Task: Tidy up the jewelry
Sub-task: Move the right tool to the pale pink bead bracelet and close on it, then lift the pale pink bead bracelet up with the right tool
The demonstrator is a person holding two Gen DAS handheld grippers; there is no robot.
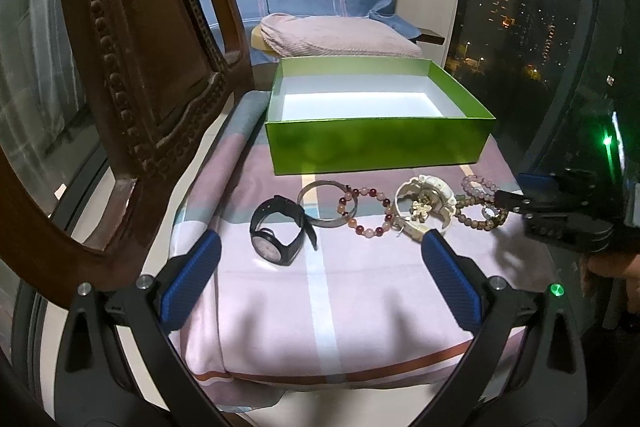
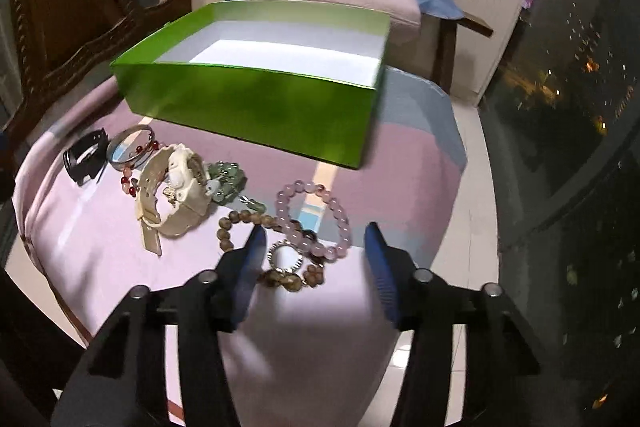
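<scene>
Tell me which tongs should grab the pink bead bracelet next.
Right. The right tongs stand open just before the pink bead bracelet; the left tongs hover near the black watch.

We see our left gripper (image 1: 320, 259) held tilted downward, its blue-padded fingers (image 1: 192, 279) spread wide with nothing between them. Our right gripper (image 2: 316, 255) also tilts down, jaws parted and gripping nothing; in the left view our right hand (image 1: 612, 275) grips its handle.

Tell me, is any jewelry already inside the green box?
No, the green box shows only its bare white floor; the black watch and bracelets lie on the cloth before it.
</scene>
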